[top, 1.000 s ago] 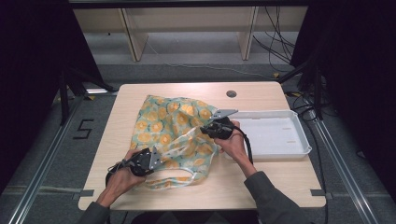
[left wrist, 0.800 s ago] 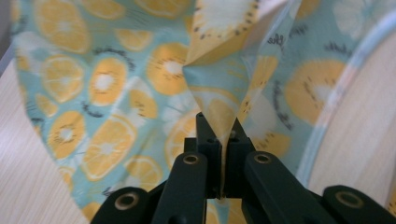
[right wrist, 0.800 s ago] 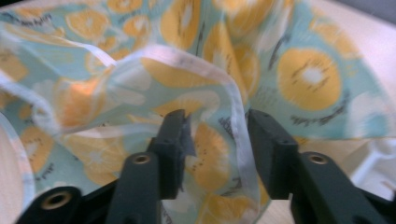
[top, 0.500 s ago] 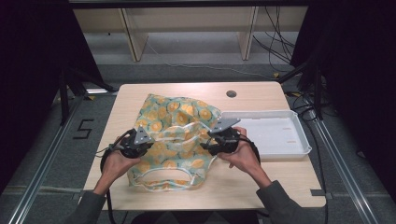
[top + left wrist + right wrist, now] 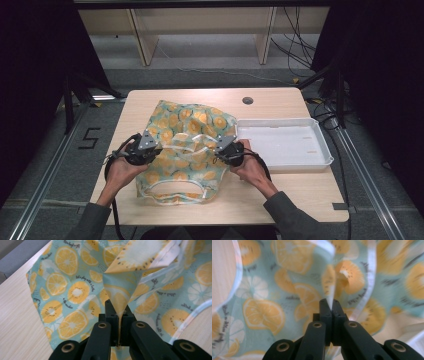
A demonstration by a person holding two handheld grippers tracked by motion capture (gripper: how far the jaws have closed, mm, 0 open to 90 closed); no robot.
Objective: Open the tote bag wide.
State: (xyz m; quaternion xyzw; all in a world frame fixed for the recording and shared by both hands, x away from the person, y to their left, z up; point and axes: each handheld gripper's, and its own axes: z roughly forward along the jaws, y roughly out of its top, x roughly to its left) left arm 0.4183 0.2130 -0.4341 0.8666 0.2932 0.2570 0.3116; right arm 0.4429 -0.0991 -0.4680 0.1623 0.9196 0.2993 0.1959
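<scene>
**Inspector:** Report the state of each hand-held gripper.

**Operator:** My left hand-held gripper (image 5: 150, 150) has its jaws clamped on a fold of the fruit-print cloth (image 5: 192, 135); in the left gripper view the fabric rises in a pinched ridge straight out from between the jaws. My right hand-held gripper (image 5: 225, 149) is likewise closed on a fold of the same cloth, which shows as a narrow pleat in the right gripper view.

**Inspector:** Where does the cloth lie relative to the two?

**Operator:** On the tabletop (image 5: 280, 200), between the two grippers and spreading away from me. The left grips its left edge, the right its right edge, so the line between the grips runs across the tabletop. Neither hand is clearly nearer. A white tray (image 5: 300, 162) stands just to the right of the cloth.

**Inspector:** Condition of the cloth?

**Operator:** Thin, pale teal, printed with orange slices, with white binding along the edges and a loop of it at the near side. It is rumpled, not flat. I judge any spreading pull should go outward, each grip away from the other.
</scene>
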